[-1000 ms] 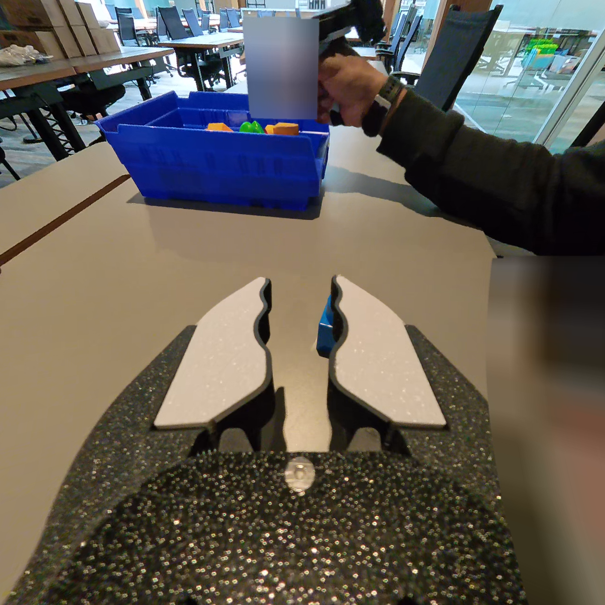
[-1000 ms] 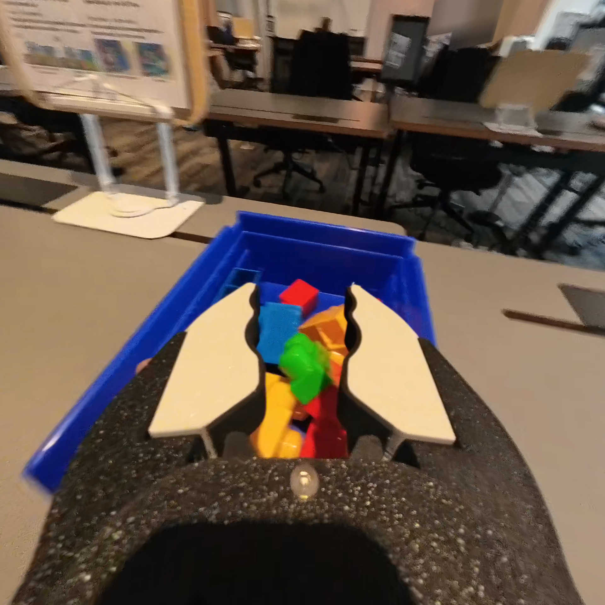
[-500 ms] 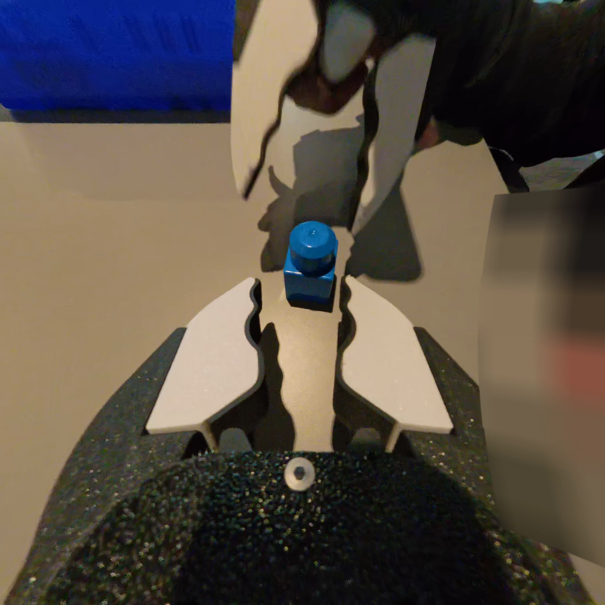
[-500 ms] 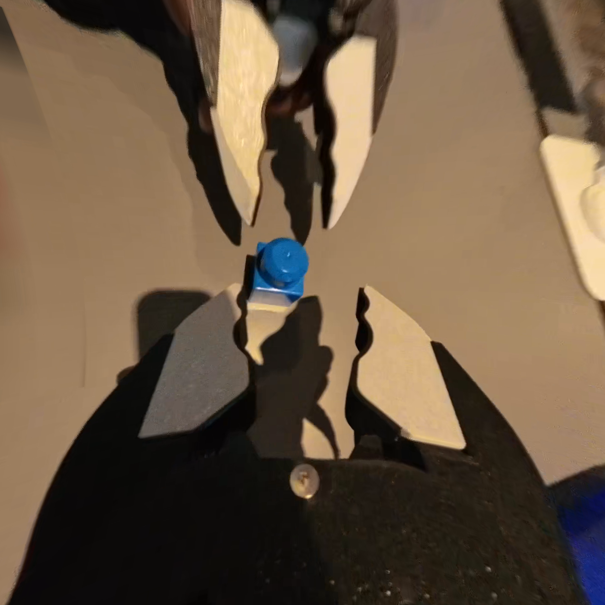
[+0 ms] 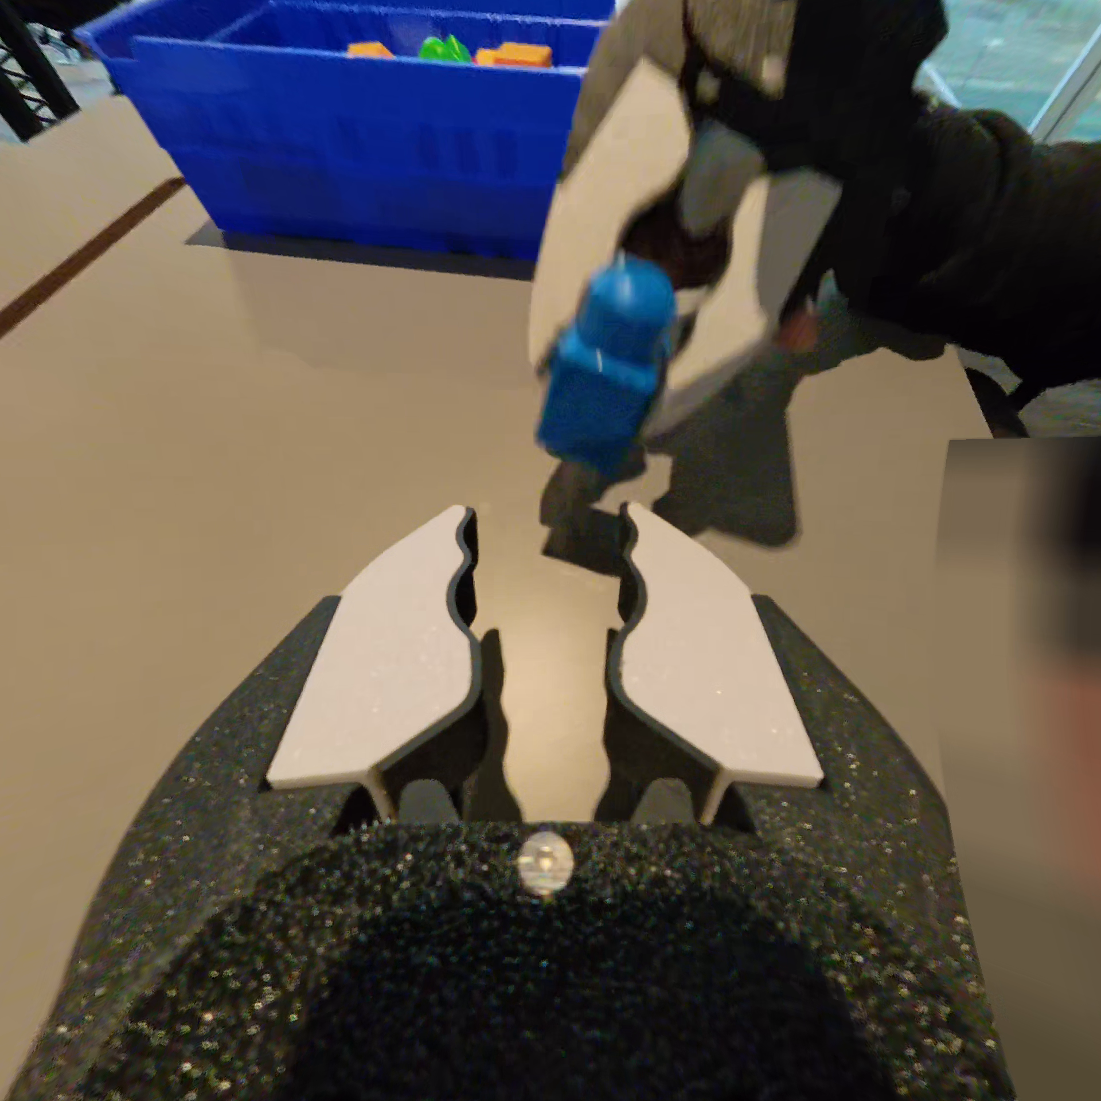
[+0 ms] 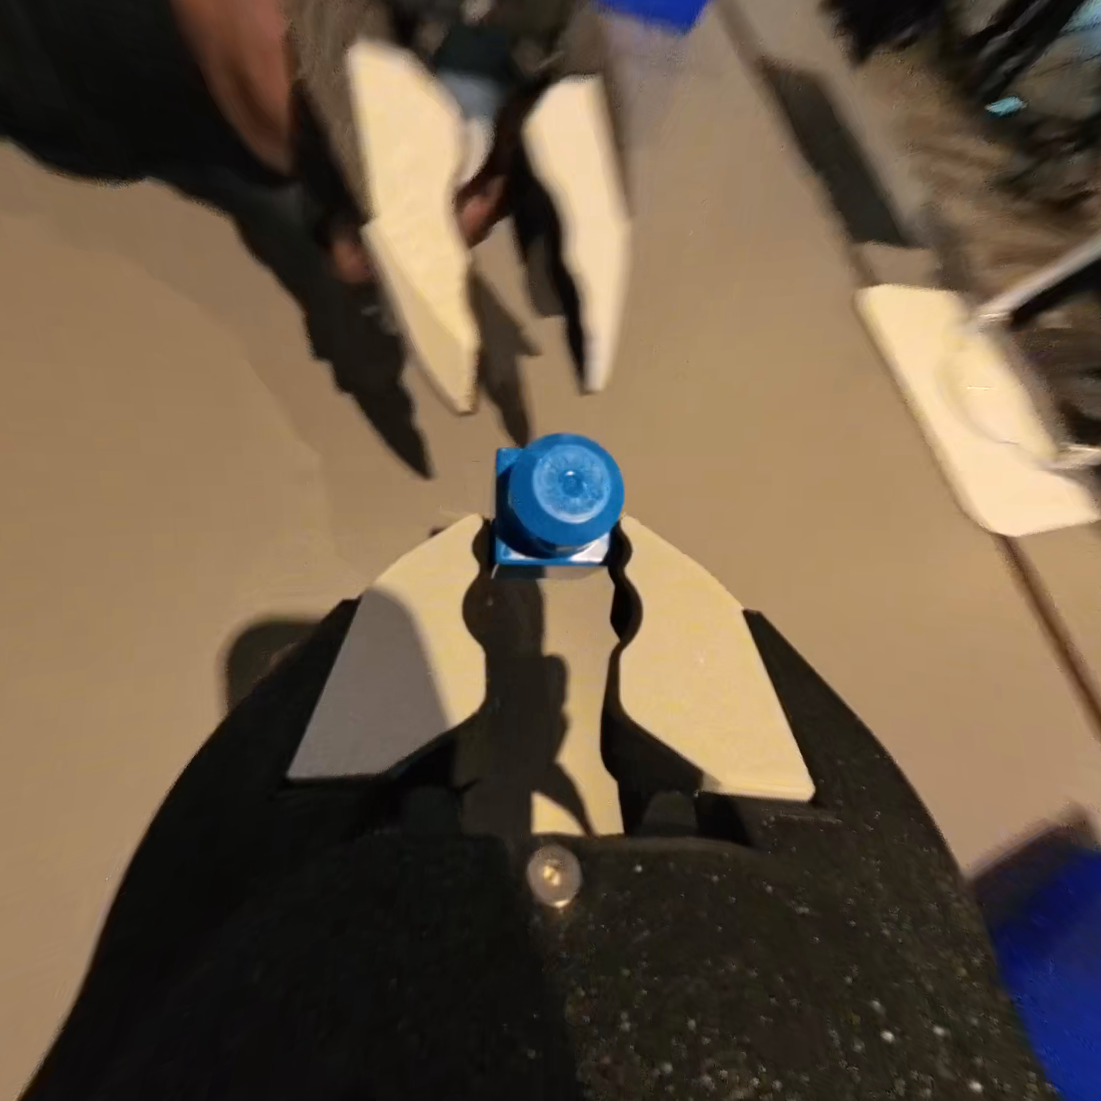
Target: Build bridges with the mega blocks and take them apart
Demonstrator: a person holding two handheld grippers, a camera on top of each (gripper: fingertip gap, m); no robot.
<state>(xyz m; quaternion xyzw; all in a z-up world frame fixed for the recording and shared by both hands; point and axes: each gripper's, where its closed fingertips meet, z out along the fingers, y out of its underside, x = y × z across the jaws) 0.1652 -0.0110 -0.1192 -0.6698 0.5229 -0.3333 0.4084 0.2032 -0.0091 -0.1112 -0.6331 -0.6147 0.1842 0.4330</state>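
Observation:
A small blue mega block (image 6: 554, 512) with one round stud sits between the tips of my right gripper (image 6: 551, 527), which is shut on it. In the left wrist view the block (image 5: 602, 381) hangs tilted above the tan table, with its shadow below, and the right gripper's pale fingers (image 5: 596, 179) are on either side. My left gripper (image 5: 545, 518) is open and empty, just short of the block and lower. It shows opposite in the right wrist view (image 6: 527, 393), its jaws apart.
A blue bin (image 5: 357, 137) stands at the back left of the table, with orange (image 5: 512, 55) and green (image 5: 444, 49) blocks inside. A white sign base (image 6: 965, 417) lies on the table to the right. A dark sleeve (image 5: 983, 238) reaches in from the right.
My right gripper has closed on the blue block and lifted it off the table. My left gripper has drawn back and tilted up, so the bin is in view again.

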